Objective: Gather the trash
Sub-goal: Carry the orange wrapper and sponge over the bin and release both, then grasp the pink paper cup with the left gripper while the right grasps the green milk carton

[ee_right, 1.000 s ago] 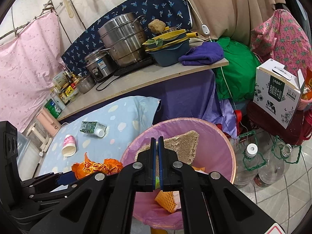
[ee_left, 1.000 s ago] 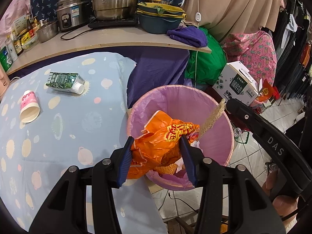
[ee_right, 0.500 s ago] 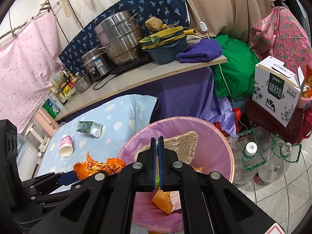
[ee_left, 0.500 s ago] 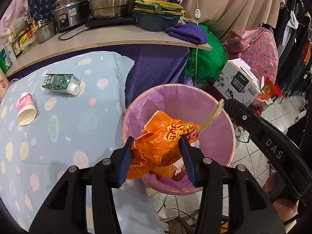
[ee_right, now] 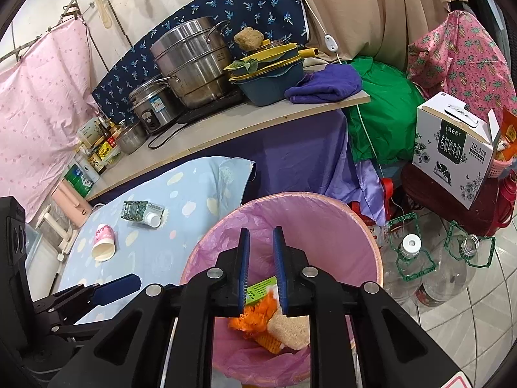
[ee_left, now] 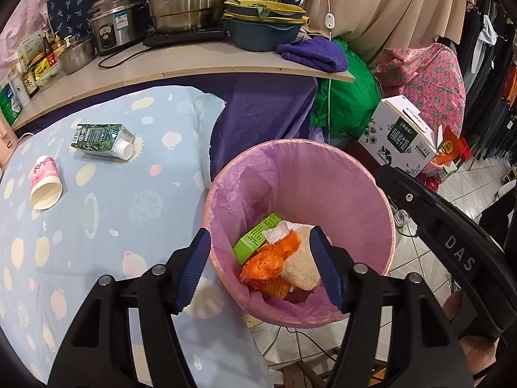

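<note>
Both grippers hang over the round pink bin lined with a lilac plastic bag (ee_left: 300,174), and neither holds anything. The left gripper (ee_left: 263,268) is spread, its jaws having just been opening, with nothing between the pads. The right gripper (ee_right: 261,265) stands slightly parted, its jaws also having just been opening, and the gap is bare.

Work done: directly below both grippers, on the bin floor, lie a crumpled orange plastic wrapper (ee_left: 268,260), a flat beige fibrous scouring pad (ee_left: 302,265), a small green carton (ee_left: 257,241), a wad of white paper (ee_left: 278,231) and an orange ribbed snack piece (ee_left: 274,287). The wrapper is creased and collapsed; the pad leans against it.

Work left, judged from the layout: two items remain on the desk covered with a pale blue spotted cloth (ee_left: 106,226), ahead and to the left of the left gripper. These are a green drink carton with a white screw cap (ee_left: 101,140), lying on its side, and a pink-patterned paper cup (ee_left: 45,187), also on its side, nearer the left edge. The two are apart from each other.
</note>
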### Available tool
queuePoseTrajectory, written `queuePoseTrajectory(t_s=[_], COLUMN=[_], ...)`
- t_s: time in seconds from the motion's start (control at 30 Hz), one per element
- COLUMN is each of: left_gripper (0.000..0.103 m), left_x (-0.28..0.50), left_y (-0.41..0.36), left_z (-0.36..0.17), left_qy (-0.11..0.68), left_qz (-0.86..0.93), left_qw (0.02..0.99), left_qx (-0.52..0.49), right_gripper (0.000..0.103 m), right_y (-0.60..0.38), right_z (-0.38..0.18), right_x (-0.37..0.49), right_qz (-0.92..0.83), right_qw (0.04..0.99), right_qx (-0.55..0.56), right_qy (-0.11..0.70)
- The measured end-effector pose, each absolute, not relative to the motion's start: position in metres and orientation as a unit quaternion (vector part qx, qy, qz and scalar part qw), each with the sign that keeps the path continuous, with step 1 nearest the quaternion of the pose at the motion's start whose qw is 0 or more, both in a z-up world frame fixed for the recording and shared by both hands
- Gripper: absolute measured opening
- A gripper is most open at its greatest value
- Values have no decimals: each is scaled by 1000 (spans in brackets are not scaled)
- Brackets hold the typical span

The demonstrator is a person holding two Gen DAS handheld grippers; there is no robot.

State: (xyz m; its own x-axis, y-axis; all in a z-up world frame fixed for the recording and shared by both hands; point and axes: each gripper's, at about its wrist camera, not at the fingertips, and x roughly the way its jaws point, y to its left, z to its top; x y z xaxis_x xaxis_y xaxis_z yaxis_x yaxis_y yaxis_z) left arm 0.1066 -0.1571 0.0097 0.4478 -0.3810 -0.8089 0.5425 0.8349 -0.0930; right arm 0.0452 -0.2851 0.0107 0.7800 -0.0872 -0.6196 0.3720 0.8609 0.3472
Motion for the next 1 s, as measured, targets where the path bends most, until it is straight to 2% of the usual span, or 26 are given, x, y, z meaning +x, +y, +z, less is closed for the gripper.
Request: queuePoseTrajectory(t_s=[0.6, 0.93, 1.0], left_gripper=[60, 60, 66], left_x=[111, 124, 129], left_y=[-144, -110, -100], left_z=[13, 12, 11], left_qy=[451, 454, 455], left_qz=[-264, -240, -229], left_qw=[850, 857, 860], left_qx=[75, 51, 44], right_gripper=[17, 18, 19], right_y=[-273, -249, -242], right_z=[15, 15, 14], right_x=[49, 67, 73], right_qz=[-117, -95, -88], right_qw=[916, 918, 919], right_qx=[225, 209, 205], right_qy=[310, 322, 325])
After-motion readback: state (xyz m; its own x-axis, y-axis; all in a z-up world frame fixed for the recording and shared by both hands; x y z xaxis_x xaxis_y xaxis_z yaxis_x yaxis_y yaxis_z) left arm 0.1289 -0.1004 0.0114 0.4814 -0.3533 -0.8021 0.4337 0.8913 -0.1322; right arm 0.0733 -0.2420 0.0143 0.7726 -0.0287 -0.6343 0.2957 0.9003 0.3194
